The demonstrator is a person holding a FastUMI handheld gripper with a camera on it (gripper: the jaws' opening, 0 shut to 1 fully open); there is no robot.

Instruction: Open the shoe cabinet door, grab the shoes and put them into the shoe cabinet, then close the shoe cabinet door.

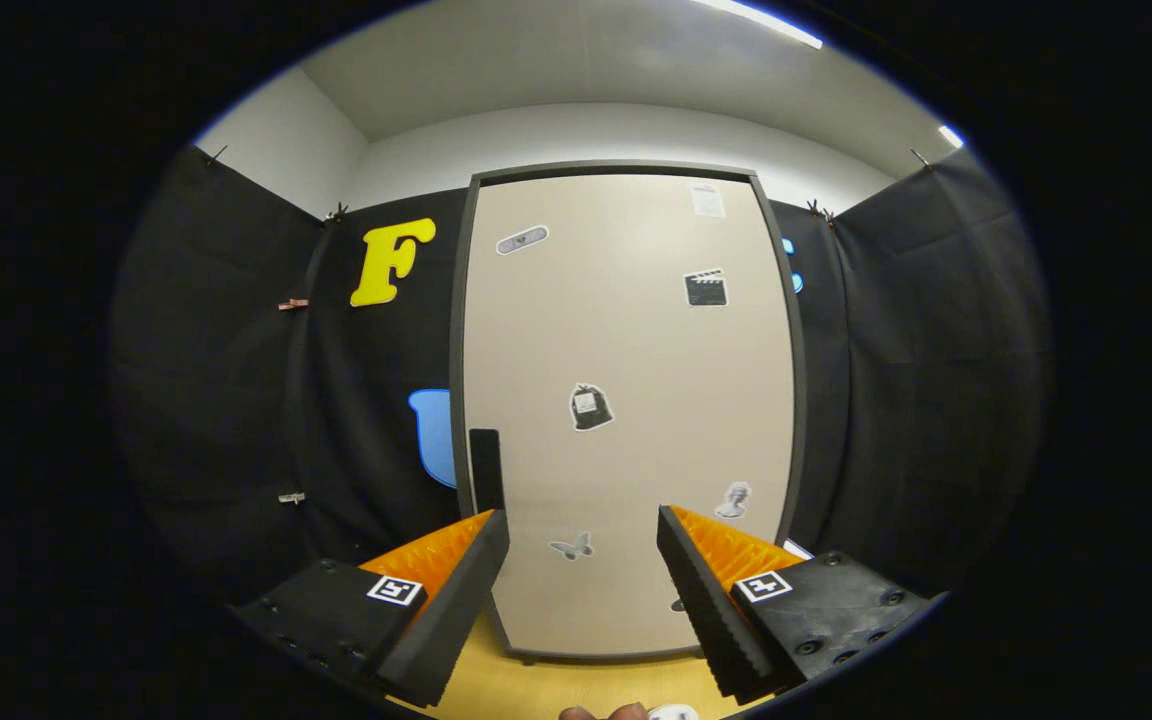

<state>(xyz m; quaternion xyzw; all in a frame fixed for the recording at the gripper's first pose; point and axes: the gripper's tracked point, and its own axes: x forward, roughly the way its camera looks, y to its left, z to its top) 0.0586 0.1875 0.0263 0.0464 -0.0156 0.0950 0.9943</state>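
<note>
**Jaws spread, cabinet door not yet touched**

Jaws wide apart, nothing between them but the lower part of the door. Gripper (pixel 583 560) held in front of the shoe cabinet (pixel 626 172), not in contact with it, above a wooden floor (pixel 576 685).

Door (pixel 626 400) closed, flat and pale, with several small stickers on the face. Dark vertical handle (pixel 485 468) at the left edge of the door, just beyond the left finger.

Judged as a stiff, light panel on hinges, probably on the right side because of the handle position. Smooth face gives no grip, so best hold is on the handle: both fingers around it, then a pull along the arc of the door, not straight back.

Shoes not located relative to the door. Something pale and rounded below the door, at the floor, too cut off to identify.
</note>
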